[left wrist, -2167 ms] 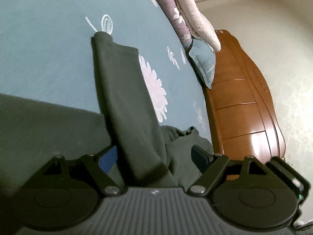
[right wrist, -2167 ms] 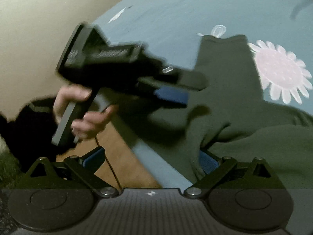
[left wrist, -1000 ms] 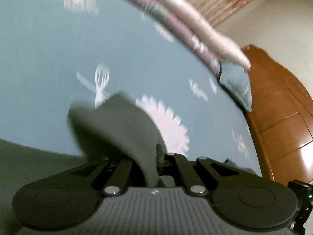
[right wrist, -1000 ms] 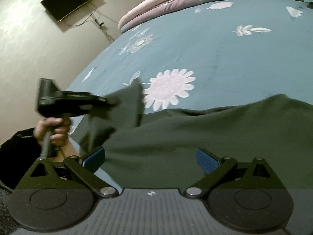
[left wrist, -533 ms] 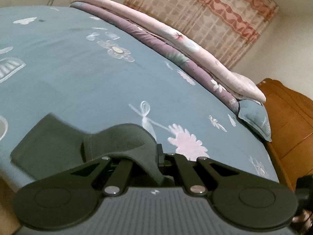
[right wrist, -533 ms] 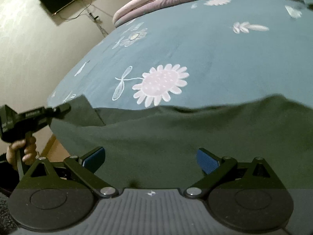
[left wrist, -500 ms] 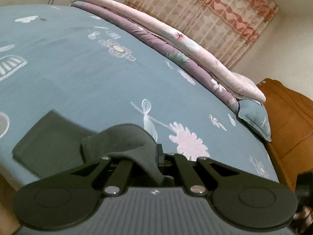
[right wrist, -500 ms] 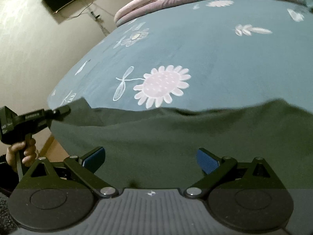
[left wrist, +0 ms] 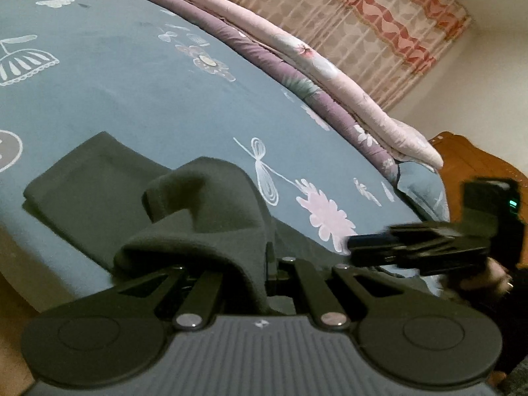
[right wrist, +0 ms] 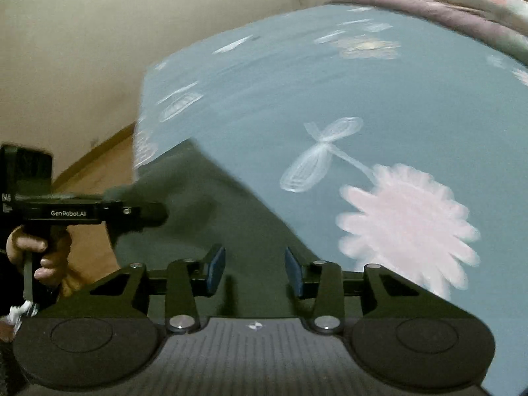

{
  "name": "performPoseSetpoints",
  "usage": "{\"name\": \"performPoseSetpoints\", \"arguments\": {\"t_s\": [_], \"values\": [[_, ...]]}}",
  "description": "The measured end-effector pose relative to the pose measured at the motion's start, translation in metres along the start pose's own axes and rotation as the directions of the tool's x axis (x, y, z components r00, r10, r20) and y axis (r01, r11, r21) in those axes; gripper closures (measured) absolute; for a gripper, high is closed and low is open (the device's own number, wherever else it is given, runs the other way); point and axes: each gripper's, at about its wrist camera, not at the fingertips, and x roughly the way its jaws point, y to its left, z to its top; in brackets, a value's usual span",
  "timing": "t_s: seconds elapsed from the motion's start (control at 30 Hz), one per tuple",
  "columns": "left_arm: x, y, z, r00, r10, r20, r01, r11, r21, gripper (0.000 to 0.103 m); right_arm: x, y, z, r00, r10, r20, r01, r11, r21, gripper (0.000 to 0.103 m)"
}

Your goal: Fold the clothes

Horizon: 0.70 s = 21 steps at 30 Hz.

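Garment [left wrist: 204,217] hides left gripper [left wrist: 264,264] fingertips.

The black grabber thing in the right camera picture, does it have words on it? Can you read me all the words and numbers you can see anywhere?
"GenRobot.AI": white print on the side of the left gripper, seen in the right wrist view.
"OA5", or close to it: small white marks at the picture's left edge on the same tool, cut off and too small to be sure.
A small white logo sits on each camera's own gripper body, but it is a sign, not letters.
The bedsheet carries only drawings.
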Motion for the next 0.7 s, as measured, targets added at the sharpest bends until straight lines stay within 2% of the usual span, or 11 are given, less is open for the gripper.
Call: {"name": "performPoseSetpoints", "arguments": {"t_s": [0.17, 0.2, 0.27, 0.33, 0.47, 0.7], "values": [[0.001, 0.001, 0.001, 1.0, -0.022, 0.008, 0.022, 1.0, 0.009, 0.102, 0.05, 0.015, 0.015, 0.994, 0.035, -0.106, -0.048, 0.991, -0.124, 0.059], [0.001, 0.001, 0.001, 1.0, -0.026, 0.009, 0.026, 1.0, 0.013, 0.102, 0.056, 0.017, 0.015, 0.992, 0.041, -0.123, -0.058, 0.988, -0.144, 0.063], [0.0, 0.002, 0.001, 0.999, -0.033, 0.013, 0.033, 0.999, 0.014, 0.102, 0.058, 0.024, 0.015, 0.99, 0.026, -0.135, -0.051, 0.981, -0.187, 0.074], [-0.002, 0.002, 0.003, 0.999, -0.04, 0.023, 0.04, 0.999, 0.013, 0.102, 0.059, 0.03, 0.016, 0.989, 0.007, -0.146, -0.04, 0.973, -0.226, 0.1], [-0.008, 0.0, 0.011, 0.998, -0.052, 0.047, 0.052, 0.999, 0.013, 0.102, 0.054, 0.035, 0.023, 0.991, -0.011, -0.136, -0.022, 0.971, -0.24, 0.1], [-0.027, -0.014, 0.03, 0.989, -0.082, 0.127, 0.071, 0.993, 0.09, 0.102, 0.032, 0.036, 0.067, 0.999, -0.027, -0.03, 0.019, 0.97, -0.244, 0.1]]}}
